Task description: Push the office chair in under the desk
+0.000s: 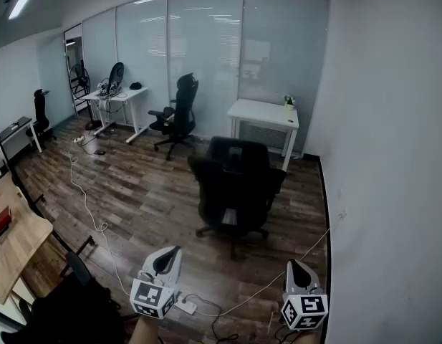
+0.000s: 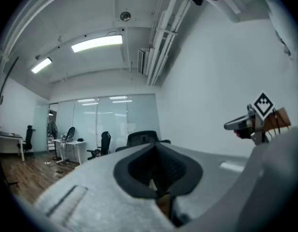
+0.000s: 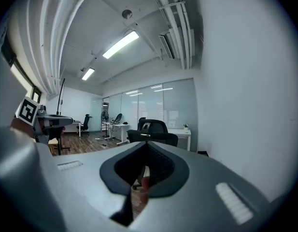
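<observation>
A black office chair (image 1: 235,188) stands on the wood floor mid-room, its back toward me. Behind it, against the glass wall, is a small white desk (image 1: 263,113) with a little plant on it. The chair is out from the desk, not under it. My left gripper (image 1: 169,254) and right gripper (image 1: 296,266) are low in the head view, well short of the chair, both shut and holding nothing. The left gripper view shows the chair (image 2: 144,137) beyond the shut jaws. In the right gripper view the chair (image 3: 153,129) and the desk (image 3: 181,132) lie straight ahead.
A second black chair (image 1: 179,113) and a white desk (image 1: 124,95) stand at the back left. A wooden table (image 1: 13,239) is at my left. A white cable (image 1: 88,206) and a power strip (image 1: 185,307) lie on the floor. A white wall (image 1: 392,192) runs along the right.
</observation>
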